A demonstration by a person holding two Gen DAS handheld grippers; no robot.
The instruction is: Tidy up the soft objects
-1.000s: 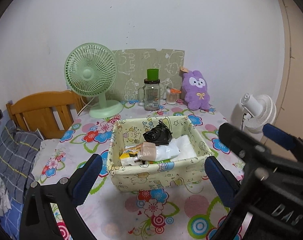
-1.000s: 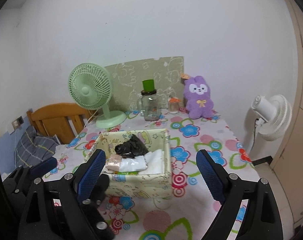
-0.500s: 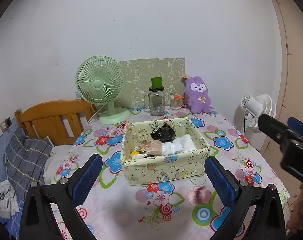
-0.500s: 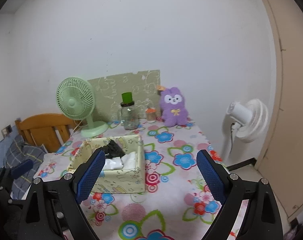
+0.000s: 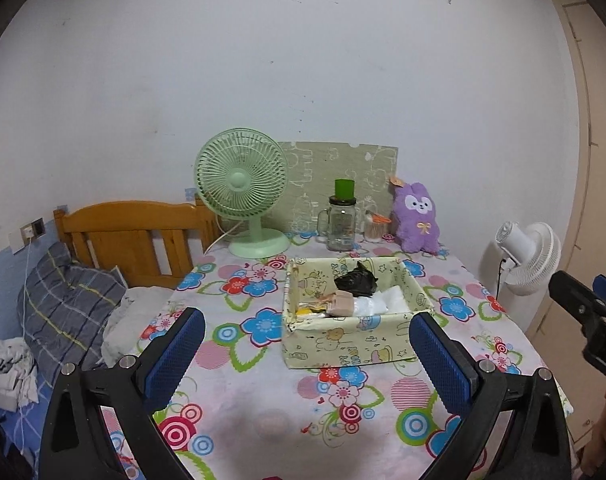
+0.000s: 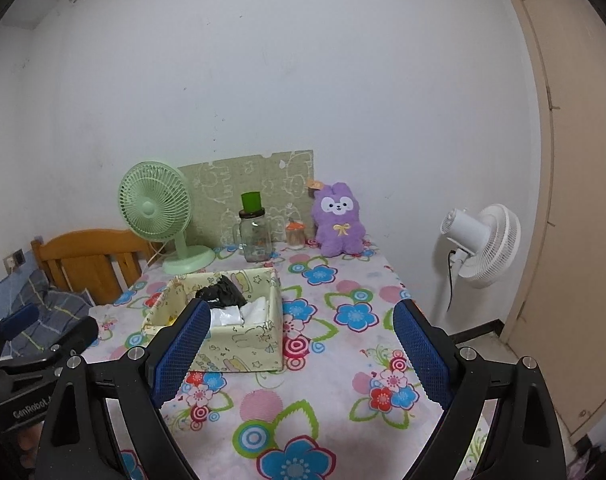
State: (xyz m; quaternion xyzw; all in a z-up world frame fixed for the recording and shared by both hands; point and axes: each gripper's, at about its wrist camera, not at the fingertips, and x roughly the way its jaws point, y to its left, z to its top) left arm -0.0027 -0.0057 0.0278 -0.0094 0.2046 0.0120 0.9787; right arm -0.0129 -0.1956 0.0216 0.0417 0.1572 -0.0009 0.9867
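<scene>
A pale yellow fabric basket [image 5: 343, 338] sits in the middle of the flowered table [image 5: 271, 420]. It holds a black crumpled bag [image 5: 357, 280], a white plastic bag [image 5: 383, 304] and a tan roll [image 5: 343, 304]. The basket also shows in the right wrist view [image 6: 243, 350], with the black bag [image 6: 219, 296]. A purple plush bunny [image 5: 417, 218] sits at the table's far edge; it also shows in the right wrist view [image 6: 339, 220]. My left gripper [image 5: 303, 360] is open and empty, held back above the table's near edge. My right gripper [image 6: 301, 352] is open and empty.
A green desk fan [image 5: 243, 192], a glass jar with a green lid [image 5: 341, 220] and a small jar [image 5: 373, 228] stand along the back, before a green board [image 5: 339, 176]. A white floor fan [image 6: 483, 240] stands right of the table. A wooden headboard [image 5: 131, 232] and bedding lie left.
Both grippers have pulled back and up from the basket, so the table and basket look smaller and farther. Both stay open and empty.
</scene>
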